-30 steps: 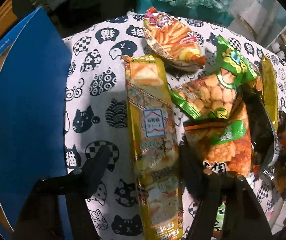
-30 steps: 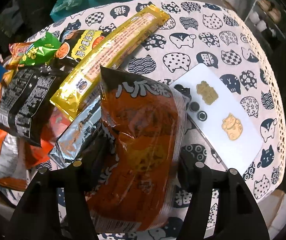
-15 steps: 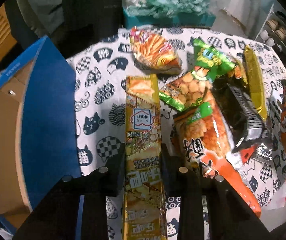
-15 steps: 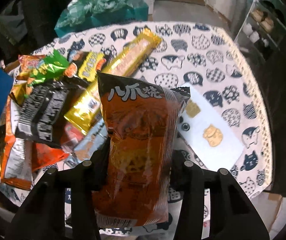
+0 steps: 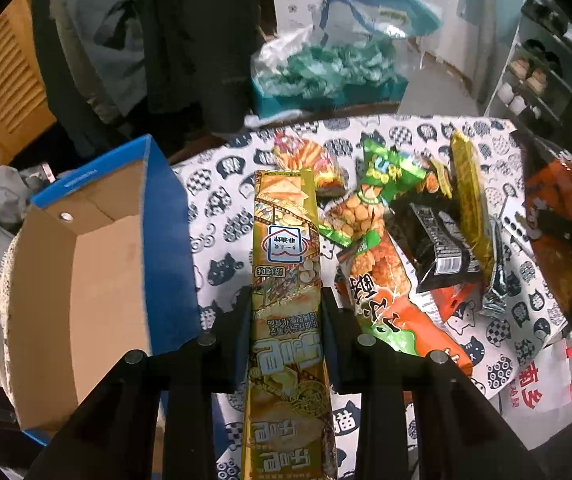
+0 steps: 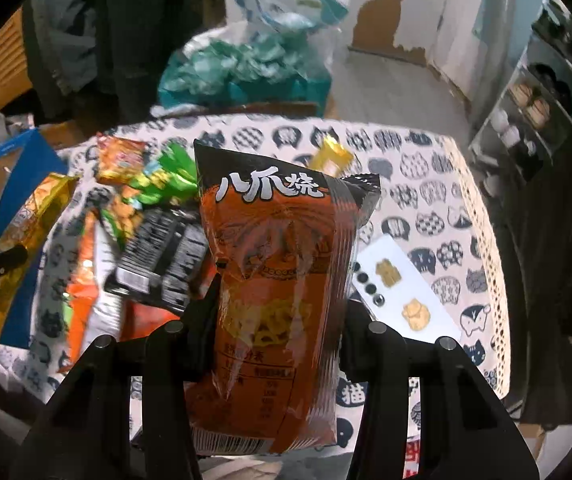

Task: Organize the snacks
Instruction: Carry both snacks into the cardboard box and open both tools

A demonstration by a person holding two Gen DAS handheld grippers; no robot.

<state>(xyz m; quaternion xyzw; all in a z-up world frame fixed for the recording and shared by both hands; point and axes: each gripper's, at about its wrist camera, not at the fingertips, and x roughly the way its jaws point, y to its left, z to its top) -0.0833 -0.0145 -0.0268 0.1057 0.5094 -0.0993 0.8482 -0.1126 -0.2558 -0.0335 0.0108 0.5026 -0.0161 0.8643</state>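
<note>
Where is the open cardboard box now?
In the left wrist view, the cardboard box stands at the left edge of the table, left of the long yellow snack pack held in the left gripper.

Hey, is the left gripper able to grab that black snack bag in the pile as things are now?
Probably not yet. The left gripper is shut on the long gold snack pack, so its jaws are full. The black snack bag lies uncovered atop the pile, otherwise reachable.

- The left tongs (image 5: 286,304) clamp a long gold snack pack (image 5: 286,280), lifted above the desk (image 5: 221,200).
- An open blue cardboard box (image 5: 85,272) stands left of the pack.
- Mixed snack bags (image 5: 406,232) lie heaped right of it.
</note>
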